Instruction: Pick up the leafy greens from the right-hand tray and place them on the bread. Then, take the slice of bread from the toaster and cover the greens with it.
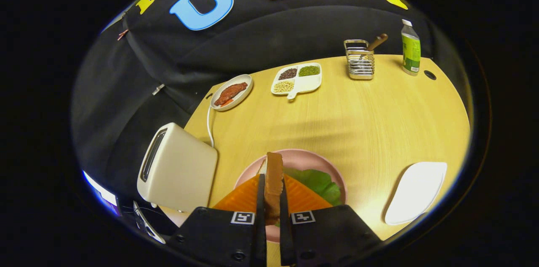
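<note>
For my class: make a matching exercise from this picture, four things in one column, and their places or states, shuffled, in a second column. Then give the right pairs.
Things
1. bread slice
2. leafy greens
3. white tray
4. toaster

Places or states
A. bare, right of the pink plate
B. on the pink plate
C. left of the pink plate
D. upright, clamped between the gripper fingers

Pairs: 1-D, 2-B, 3-A, 4-C

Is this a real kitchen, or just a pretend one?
Probably a pretend one: a wooden table set up like a kitchen counter in a cloth-walled booth. A toaster stands by a pink plate of leafy greens, and the gripper pinches a bread slice.
</note>
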Demonstrator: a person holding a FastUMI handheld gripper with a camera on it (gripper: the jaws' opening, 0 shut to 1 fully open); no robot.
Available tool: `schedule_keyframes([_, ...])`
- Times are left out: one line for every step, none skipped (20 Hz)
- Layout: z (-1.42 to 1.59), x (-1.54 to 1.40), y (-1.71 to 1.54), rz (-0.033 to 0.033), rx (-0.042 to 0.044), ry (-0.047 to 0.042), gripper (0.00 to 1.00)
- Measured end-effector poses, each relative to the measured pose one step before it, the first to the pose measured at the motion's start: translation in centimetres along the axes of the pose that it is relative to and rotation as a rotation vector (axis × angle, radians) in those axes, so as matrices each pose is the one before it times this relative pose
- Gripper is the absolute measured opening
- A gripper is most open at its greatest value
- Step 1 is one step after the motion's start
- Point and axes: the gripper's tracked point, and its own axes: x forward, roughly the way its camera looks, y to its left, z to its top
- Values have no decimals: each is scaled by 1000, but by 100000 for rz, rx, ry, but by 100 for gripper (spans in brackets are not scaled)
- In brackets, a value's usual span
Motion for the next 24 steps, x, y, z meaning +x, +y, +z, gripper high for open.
schedule_keyframes([-330,17,-739,-1612,-467,98,23])
schedule_keyframes([-336,21,-604,-1150,-854,284,30])
schedule_keyframes([-217,28,-443,-1090,-873,-105,34])
schedule_keyframes([-336,-70,-728,-1799,-1889,109,40])
schedule_keyframes([-324,-291,-785,-1981,-2071,209,51])
schedule_keyframes([-91,-285,-369,-814,-665,-350,61])
schedule_keyframes([258,-514,-123,-263,-256,-988,72])
schedule_keyframes([464,-533,-56,476,39,-1901,81])
schedule_keyframes([545,-637,-46,161,-404,-2525,89])
schedule_keyframes([762,-638,-234,219,-1988,-3235,95])
schedule_keyframes([1137,-858,-755,-1533,-3667,-4288,97])
schedule_keyframes([1263,-827,-940,-1987,-3638,-4767,97])
schedule_keyframes([1359,-1226,-872,-1798,-2600,-4983,99])
schedule_keyframes([1295,-1068,-787,-1447,-907,-4206,98])
schedule_keyframes([1361,-1117,-797,-1478,-124,-4252,99])
schedule_keyframes([1547,-1133,-832,-1411,-17,-4319,99])
schedule_keyframes([1579,-1105,-971,-1700,-263,-4212,98])
schedule_keyframes([1651,-1124,-1037,-1978,-518,-3617,99])
schedule_keyframes([1352,-1153,-1178,-2240,-221,-2868,98])
schedule_keyframes([1424,-1026,-935,-1345,-96,-2911,98])
schedule_keyframes([1284,-838,-891,-1500,-161,-2661,98])
schedule_keyframes([1302,-860,-883,-1403,-361,-2557,98])
schedule_keyframes([1064,-797,-906,-1585,-31,-2544,98])
schedule_keyframes([1046,-910,-602,-1069,371,-2544,98])
